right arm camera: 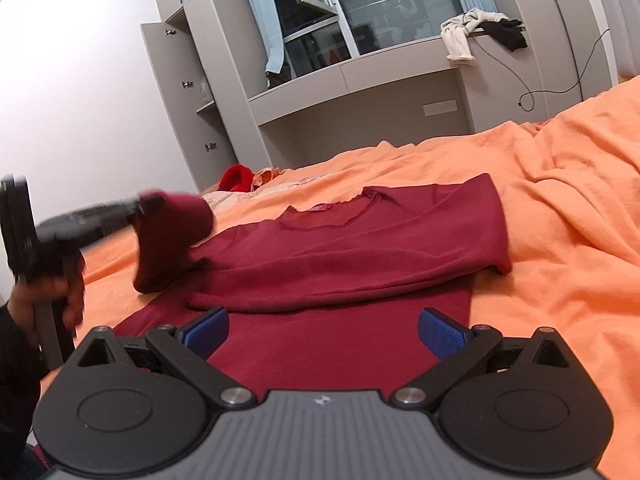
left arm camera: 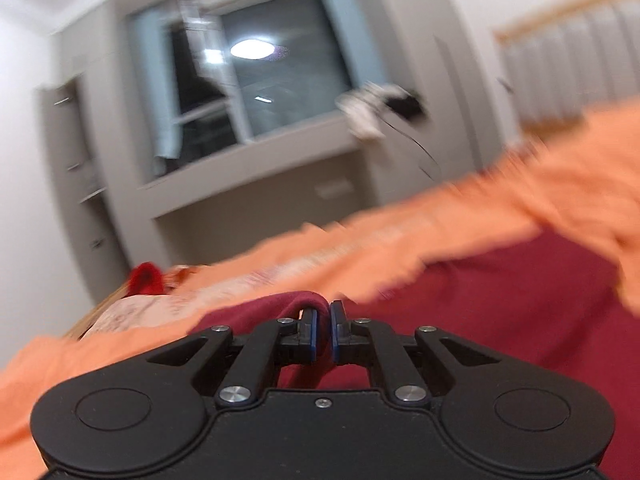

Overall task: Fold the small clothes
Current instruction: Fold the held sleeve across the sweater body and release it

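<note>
A dark red long-sleeved shirt [right arm camera: 360,240] lies on the orange bedspread [right arm camera: 560,220], neck away from me, its right sleeve folded across the chest. My left gripper [right arm camera: 148,204] is shut on the shirt's left sleeve [right arm camera: 168,240] and holds it lifted above the bed. In the left wrist view the jaws [left arm camera: 323,332] pinch a fold of that red cloth [left arm camera: 280,304]; this view is blurred. My right gripper [right arm camera: 322,330] is open and empty, hovering just above the shirt's lower body.
A bright red garment [right arm camera: 238,178] and pale patterned cloth [right arm camera: 228,200] lie at the bed's far left edge. Grey cupboards [right arm camera: 188,92] and a window ledge [right arm camera: 352,80] stand beyond, with white and black clothes [right arm camera: 480,32] on it.
</note>
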### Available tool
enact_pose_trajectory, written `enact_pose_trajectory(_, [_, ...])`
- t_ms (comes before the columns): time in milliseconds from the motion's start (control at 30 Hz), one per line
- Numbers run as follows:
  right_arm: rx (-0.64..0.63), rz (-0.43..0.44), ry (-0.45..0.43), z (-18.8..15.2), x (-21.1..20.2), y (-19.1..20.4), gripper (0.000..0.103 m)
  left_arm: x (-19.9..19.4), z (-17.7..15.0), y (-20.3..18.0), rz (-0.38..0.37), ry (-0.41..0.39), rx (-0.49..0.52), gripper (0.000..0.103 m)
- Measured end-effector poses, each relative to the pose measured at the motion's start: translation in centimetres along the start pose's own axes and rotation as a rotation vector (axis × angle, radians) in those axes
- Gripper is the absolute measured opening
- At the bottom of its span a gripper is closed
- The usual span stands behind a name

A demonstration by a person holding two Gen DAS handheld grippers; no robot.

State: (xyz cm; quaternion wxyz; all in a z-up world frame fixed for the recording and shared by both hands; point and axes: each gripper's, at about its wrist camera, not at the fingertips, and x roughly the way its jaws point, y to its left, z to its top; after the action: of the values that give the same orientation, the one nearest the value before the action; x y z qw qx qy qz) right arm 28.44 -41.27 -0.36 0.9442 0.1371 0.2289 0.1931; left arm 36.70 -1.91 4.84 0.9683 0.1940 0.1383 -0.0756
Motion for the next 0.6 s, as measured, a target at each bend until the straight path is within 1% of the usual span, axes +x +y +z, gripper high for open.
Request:
enact_pose_trajectory(67, [0.009, -0.017, -0.008, 0.1, -0.1, -0.5, 0.103, 0.2, -1.0, -1.3, -0.059, 0.043, 0.067, 0.01])
enact_pose_trajectory(100, [0.015, -0.025, -0.01, 0.1, -0.1, -0.7, 0.103, 0.2, -1.7, -1.7, -0.076, 0.052, 0.096, 0.012])
enact_pose_trajectory(200, [0.041, -0.052, -0.015, 0.2, 0.0, -1.5, 0.103, 0.1, -2.7, -2.7, -0.097, 0.056, 0.177, 0.017])
enact_pose_trajectory(267, [0.059, -0.064, -0.013, 0.2, 0.1, -2.0, 0.103, 0.2, -2.8, -3.1, -0.094, 0.059, 0.202, 0.024])
enact_pose_trajectory(333, [0.076, -0.07, -0.007, 0.1, 0.2, -2.5, 0.103, 0.5, -2.6, -3.2, -0.105, 0.077, 0.201, 0.041])
enact_pose_trajectory(367, [0.082, -0.073, -0.004, 0.2, 0.3, -2.6, 0.103, 0.8, -2.4, -3.3, -0.112, 0.085, 0.194, 0.045])
enact_pose_trajectory(433, [0.087, -0.078, -0.001, 0.2, 0.4, -2.8, 0.103, 0.5, -2.2, -3.1, -0.121, 0.097, 0.175, 0.057])
enact_pose_trajectory(467, [0.09, -0.081, -0.001, 0.3, 0.5, -3.0, 0.103, 0.3, -2.2, -3.0, -0.12, 0.095, 0.175, 0.06])
enact_pose_trajectory(533, [0.099, -0.09, 0.0, 0.4, 0.6, -3.2, 0.103, -0.9, -2.4, -3.4, -0.127, 0.079, 0.188, 0.07])
enact_pose_trajectory(600, [0.112, -0.101, 0.001, 0.4, 0.8, -3.4, 0.103, -2.4, -2.8, -3.7, -0.152, 0.047, 0.211, 0.075])
